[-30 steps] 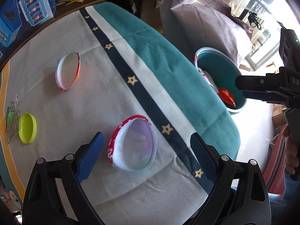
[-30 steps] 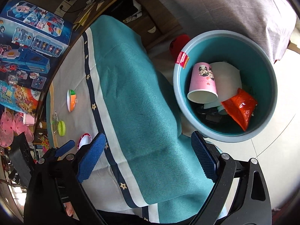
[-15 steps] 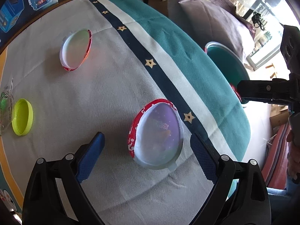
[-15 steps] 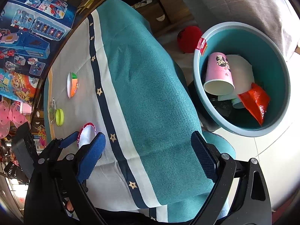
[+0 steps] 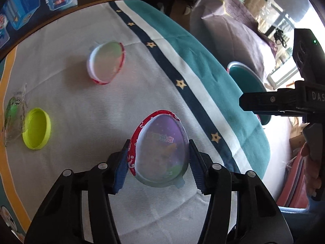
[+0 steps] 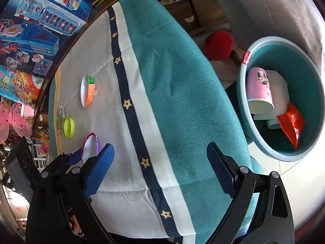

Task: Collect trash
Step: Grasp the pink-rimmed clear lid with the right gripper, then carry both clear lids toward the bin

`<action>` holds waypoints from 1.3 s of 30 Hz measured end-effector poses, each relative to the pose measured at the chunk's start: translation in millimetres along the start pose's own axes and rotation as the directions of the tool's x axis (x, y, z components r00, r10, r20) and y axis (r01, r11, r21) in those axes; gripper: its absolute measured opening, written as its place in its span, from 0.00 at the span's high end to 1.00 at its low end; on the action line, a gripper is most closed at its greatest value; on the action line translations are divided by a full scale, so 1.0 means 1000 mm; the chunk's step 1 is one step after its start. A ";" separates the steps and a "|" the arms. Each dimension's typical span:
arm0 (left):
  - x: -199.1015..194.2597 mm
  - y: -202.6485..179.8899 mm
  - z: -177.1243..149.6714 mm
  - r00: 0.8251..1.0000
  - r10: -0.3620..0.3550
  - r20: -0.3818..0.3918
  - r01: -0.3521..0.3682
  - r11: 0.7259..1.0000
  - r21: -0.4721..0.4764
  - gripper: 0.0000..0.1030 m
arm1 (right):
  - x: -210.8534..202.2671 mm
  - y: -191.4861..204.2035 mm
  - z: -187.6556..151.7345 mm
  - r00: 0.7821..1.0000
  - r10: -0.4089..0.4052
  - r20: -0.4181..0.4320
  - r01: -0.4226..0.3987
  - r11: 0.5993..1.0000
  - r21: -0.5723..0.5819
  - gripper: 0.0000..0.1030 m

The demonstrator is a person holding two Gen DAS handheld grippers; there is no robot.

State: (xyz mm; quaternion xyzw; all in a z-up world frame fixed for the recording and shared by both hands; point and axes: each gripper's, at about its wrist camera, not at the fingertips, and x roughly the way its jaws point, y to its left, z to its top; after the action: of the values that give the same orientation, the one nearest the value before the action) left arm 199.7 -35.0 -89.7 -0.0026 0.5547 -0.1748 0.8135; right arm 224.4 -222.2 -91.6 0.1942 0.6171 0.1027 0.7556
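My left gripper [image 5: 158, 158] is shut on a red-rimmed egg-shaped plastic shell [image 5: 162, 152] that rests on the white tablecloth; both blue pads touch its sides. It also shows in the right wrist view [image 6: 90, 148]. A second egg shell [image 5: 105, 62] lies farther back, also seen in the right wrist view [image 6: 88, 91]. A lime green lid [image 5: 36, 128] and a clear wrapper [image 5: 13, 113] lie at the left. My right gripper [image 6: 160, 168] is open and empty above the teal cloth. The teal trash bin [image 6: 308, 77] stands on the floor to the right.
The bin holds a pink cup [image 6: 259, 89], a white cup and an orange packet [image 6: 292, 125]. A red ball [image 6: 218, 45] lies on the floor near it. Toy boxes [image 6: 38, 26] line the table's far edge. A grey covered sofa [image 5: 233, 32] stands behind the bin.
My left gripper has moved forward around the near egg shell and closed on it. My right gripper has drifted left from over the bin to over the table.
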 end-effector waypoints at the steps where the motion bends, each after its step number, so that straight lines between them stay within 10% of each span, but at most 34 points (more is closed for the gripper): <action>1: -0.006 0.008 0.001 1.000 0.002 0.012 -0.002 1.000 -0.018 0.47 | 0.002 0.007 0.003 1.000 0.000 -0.003 0.000 1.000 -0.011 0.14; 17: -0.074 0.133 0.011 0.986 0.075 0.147 -0.040 0.973 -0.227 0.46 | 0.076 0.151 0.054 0.998 -0.061 0.020 0.064 0.968 -0.241 0.14; 22: -0.081 0.153 0.010 0.983 0.075 0.166 -0.030 0.965 -0.259 0.46 | 0.097 0.166 0.058 0.990 -0.130 0.051 0.139 0.950 -0.280 0.15; 27: -0.079 0.162 0.013 0.984 0.067 0.165 -0.021 0.962 -0.271 0.46 | 0.106 0.178 0.056 0.974 -0.197 0.111 0.224 0.906 -0.359 0.55; 39: -0.067 0.120 0.023 0.989 0.032 0.143 -0.003 0.980 -0.199 0.46 | 0.046 0.137 0.057 0.984 -0.099 0.145 0.135 0.955 -0.263 0.54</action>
State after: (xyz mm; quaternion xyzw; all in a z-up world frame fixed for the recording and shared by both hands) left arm 232.5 92.4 -44.4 -0.0914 0.5083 -0.1108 0.8491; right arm 301.8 -89.8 -66.2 0.0578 0.5571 0.1286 0.8184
